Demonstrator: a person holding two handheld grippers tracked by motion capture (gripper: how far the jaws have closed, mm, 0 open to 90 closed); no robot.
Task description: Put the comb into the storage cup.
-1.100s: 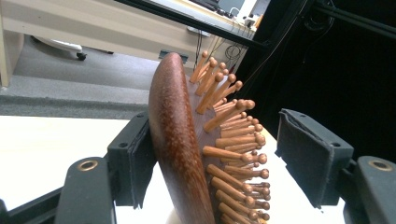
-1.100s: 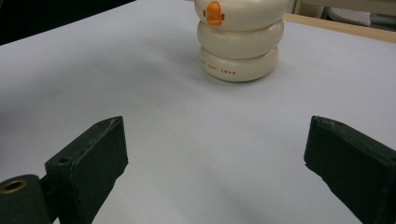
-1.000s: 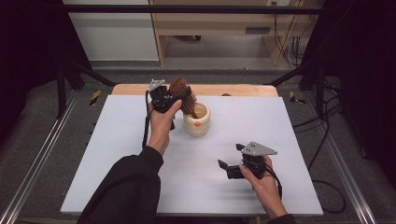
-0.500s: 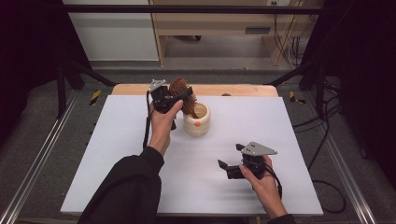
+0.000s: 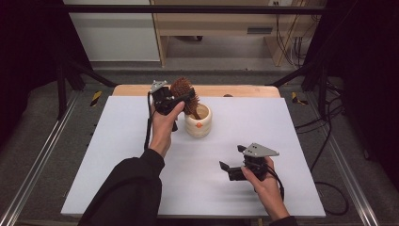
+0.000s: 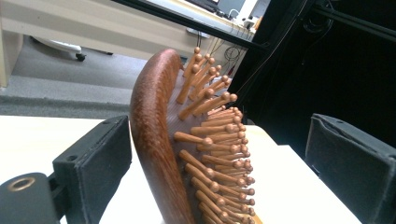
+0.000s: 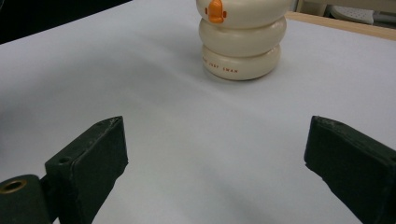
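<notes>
Right claw (image 5: 225, 170) held wide and empty, low over the desk (image 5: 117, 155). Beyond it, left claw (image 5: 181, 100): jaws just opened, pads off the wooden hairbrush (image 6: 159, 140) between them, handle down in the cream holder (image 5: 198, 121). Claw best withdrawn straight, bristles left unsnagged.

A lab: black metal frame (image 5: 188, 8) around a white test table (image 5: 117, 155), loose cables (image 5: 287, 42).

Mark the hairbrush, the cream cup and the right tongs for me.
hairbrush (image 6: 156, 140): left gripper view, on the wooden back edge of its head.
cream cup (image 7: 242, 44): right gripper view, on its ribbed side wall.
right tongs (image 5: 227, 170): high view, midway between the two open black tips.
</notes>
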